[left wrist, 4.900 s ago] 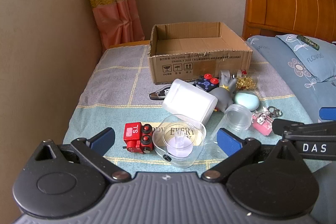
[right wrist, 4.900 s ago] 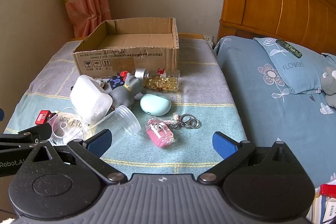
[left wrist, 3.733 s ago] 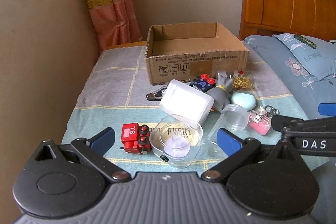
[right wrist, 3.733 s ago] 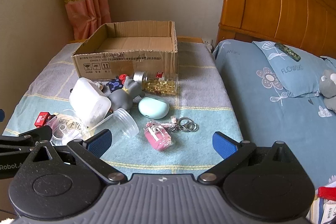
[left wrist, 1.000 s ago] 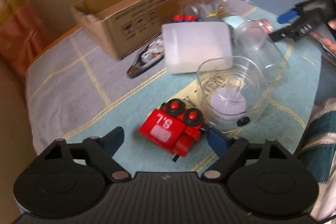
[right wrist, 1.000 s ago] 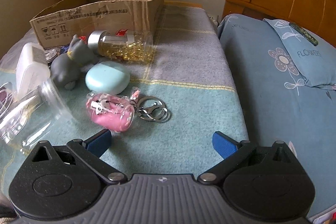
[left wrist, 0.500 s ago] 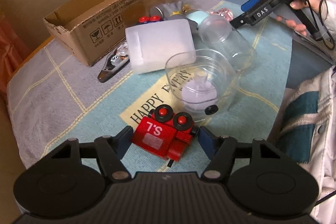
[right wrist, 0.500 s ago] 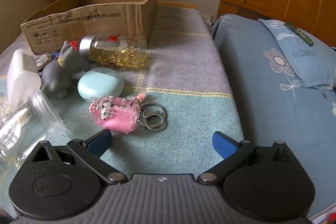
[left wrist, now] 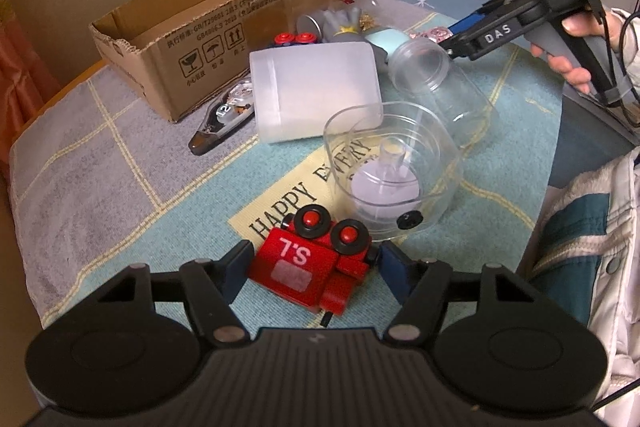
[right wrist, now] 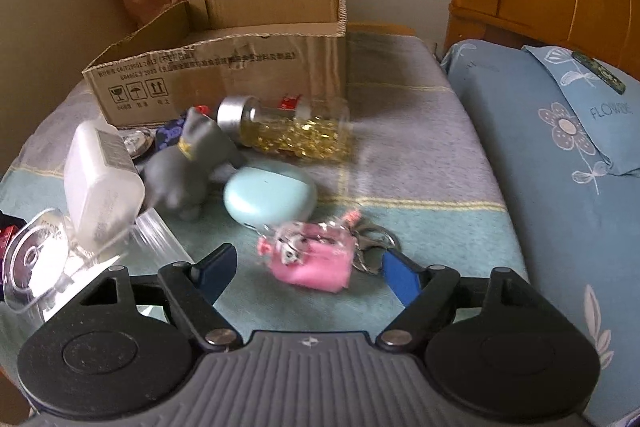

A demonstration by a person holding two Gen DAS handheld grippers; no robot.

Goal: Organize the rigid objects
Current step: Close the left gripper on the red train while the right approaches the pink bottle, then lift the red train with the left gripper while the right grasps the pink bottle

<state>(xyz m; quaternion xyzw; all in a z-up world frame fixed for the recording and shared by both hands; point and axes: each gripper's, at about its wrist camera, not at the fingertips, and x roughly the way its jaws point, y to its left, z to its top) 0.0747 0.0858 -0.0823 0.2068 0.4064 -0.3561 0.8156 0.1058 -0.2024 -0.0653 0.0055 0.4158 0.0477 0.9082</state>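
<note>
Left wrist view showed a red toy train (left wrist: pixel 310 269) marked "S.L", black wheels with red hubs, lying on the surface between the left gripper (left wrist: pixel 314 263) fingers, which touched its sides. The right gripper (right wrist: pixel 310 269) fingers stood apart around a blurred pink keychain charm (right wrist: pixel 316 259), not clearly touching; its rings were partly hidden

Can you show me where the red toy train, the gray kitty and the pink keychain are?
red toy train (left wrist: pixel 296 263), left wrist view, on its red side with the letters.
gray kitty (right wrist: pixel 188 163), right wrist view, on its back.
pink keychain (right wrist: pixel 316 259), right wrist view, on its pink body.
</note>
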